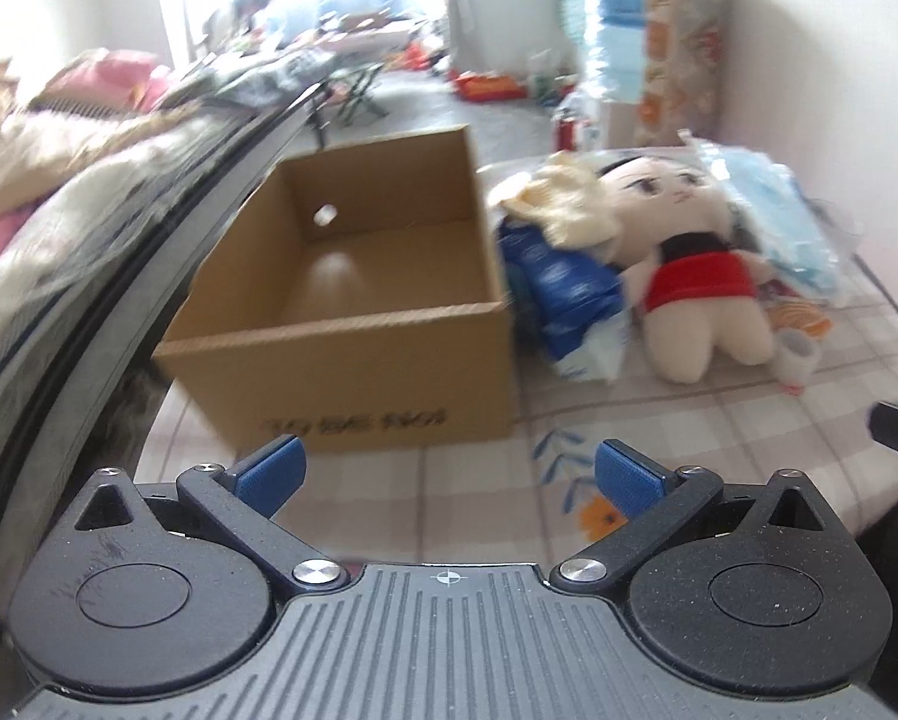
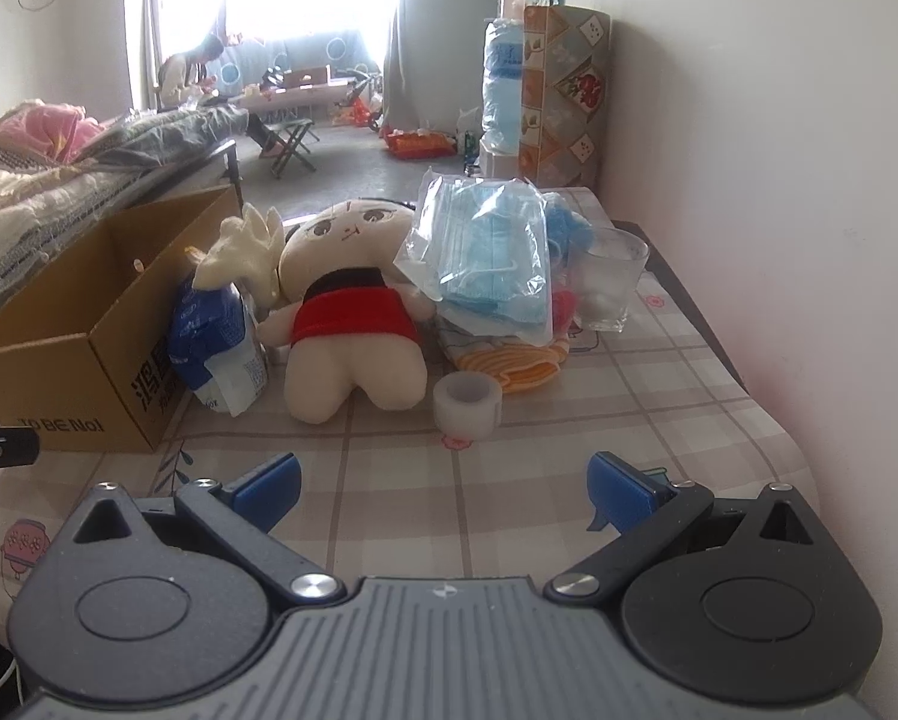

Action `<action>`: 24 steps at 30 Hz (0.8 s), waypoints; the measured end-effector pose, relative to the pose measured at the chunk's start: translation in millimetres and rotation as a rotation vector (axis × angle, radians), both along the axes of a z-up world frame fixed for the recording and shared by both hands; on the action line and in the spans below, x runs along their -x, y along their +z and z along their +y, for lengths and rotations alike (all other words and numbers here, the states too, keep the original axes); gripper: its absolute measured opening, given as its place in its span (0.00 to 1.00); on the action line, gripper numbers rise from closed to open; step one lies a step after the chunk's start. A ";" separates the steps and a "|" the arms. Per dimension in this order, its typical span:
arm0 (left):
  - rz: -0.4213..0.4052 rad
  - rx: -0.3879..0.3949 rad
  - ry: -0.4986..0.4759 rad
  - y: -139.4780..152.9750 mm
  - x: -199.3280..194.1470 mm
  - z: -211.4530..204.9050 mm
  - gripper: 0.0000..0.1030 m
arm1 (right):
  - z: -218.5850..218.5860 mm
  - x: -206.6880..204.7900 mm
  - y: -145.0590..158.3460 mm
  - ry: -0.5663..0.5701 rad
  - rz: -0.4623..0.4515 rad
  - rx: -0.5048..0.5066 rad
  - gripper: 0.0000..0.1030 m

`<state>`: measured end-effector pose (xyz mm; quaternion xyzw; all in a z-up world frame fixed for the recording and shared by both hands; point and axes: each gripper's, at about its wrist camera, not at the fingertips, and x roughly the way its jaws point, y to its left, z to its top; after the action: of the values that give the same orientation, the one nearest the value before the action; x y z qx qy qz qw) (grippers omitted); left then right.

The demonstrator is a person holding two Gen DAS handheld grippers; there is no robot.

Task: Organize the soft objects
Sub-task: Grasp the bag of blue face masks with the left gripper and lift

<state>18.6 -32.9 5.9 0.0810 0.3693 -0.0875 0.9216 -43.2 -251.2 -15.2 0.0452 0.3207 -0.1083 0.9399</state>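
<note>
Left wrist view is smeared by blur, so I can barely read the print on the front of the cardboard box, and the bed beside it is a streaky mass. My left tongs are spread wide with nothing between them, and my right tongs gape the same way over the checked surface. Just right of the box lies the plush doll, on its back, cream-coloured with a red top, feet toward me. A blue packet leans between doll and box, partly hiding pale gloves. A bag of face masks covers most of an orange cloth; a tape roll stands in front, a glass behind.
</note>
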 end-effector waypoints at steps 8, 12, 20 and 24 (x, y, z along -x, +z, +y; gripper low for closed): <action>-0.083 -0.002 -0.146 27.8 -9.8 -41.9 1.00 | -26.3 2.1 10.8 0.012 -0.104 -0.042 1.00; -0.113 0.030 -0.217 39.8 -17.1 -60.0 1.00 | -43.4 1.3 12.5 -0.006 -0.129 -0.053 1.00; -0.112 0.158 -0.306 58.6 -49.4 -82.4 1.00 | -75.5 -5.5 2.0 -0.028 -0.173 -0.151 1.00; -0.079 0.169 -0.298 56.3 -68.0 -90.9 0.93 | -79.3 -12.0 -7.6 -0.027 -0.194 -0.184 1.00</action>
<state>86.7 -123.8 62.2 0.0602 0.3082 -0.2508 0.9157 -31.2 -330.4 -22.8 0.1457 0.2364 -0.0863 0.9568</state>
